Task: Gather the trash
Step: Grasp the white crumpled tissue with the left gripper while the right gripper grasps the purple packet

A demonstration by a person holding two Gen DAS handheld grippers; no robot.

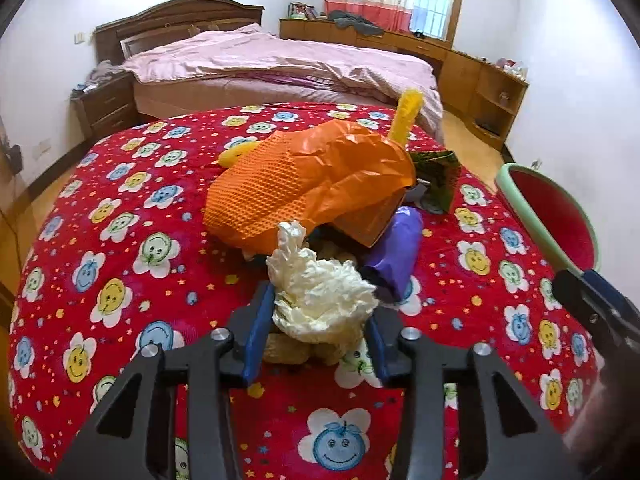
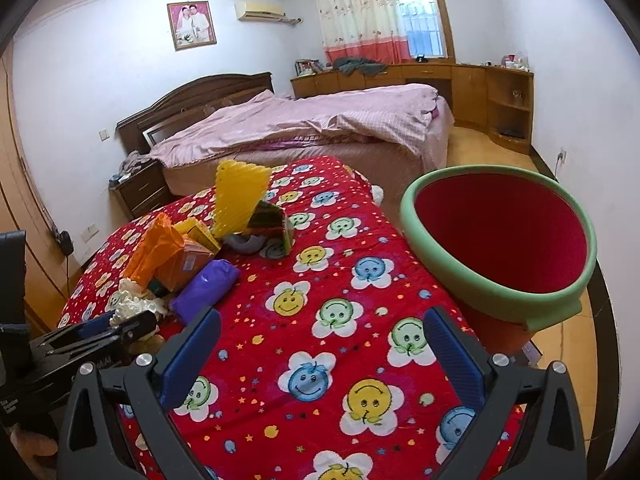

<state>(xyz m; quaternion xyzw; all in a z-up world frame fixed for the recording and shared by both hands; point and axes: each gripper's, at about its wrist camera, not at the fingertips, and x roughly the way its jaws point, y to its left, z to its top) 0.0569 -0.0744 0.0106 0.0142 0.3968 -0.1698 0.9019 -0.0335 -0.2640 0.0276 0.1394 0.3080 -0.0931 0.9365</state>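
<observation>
Nearest the left wrist camera, a crumpled white tissue (image 1: 320,296) was seen lodged between the blue pads of the left gripper (image 1: 316,336), which appeared closed upon it, with peanut shells (image 1: 288,354) lying just beneath. The wad sat at the near edge of a trash pile on the red smiley-flower cloth (image 1: 120,240). Behind it were heaped an orange plastic bag (image 1: 320,176), a purple wrapper (image 1: 396,256), a yellow corrugated piece (image 1: 406,116) and a dark green packet (image 1: 440,176).

The right gripper (image 2: 320,356) was held wide open and empty over bare cloth, well apart from the pile. The red bin with a green rim (image 2: 496,296) stood beside the table's right edge, seemingly empty inside, so the collecting was judged to be hardly begun.

Several risks were judged likely. The tissue, being soft and loosely bunched, could be torn or shed if only an outer fold had been pinched. The orange bag, lying just behind the wad, could be dragged along and the pile toppled. During carriage across the cloth toward the bin, the light wad could be dropped short of the rim.
</observation>
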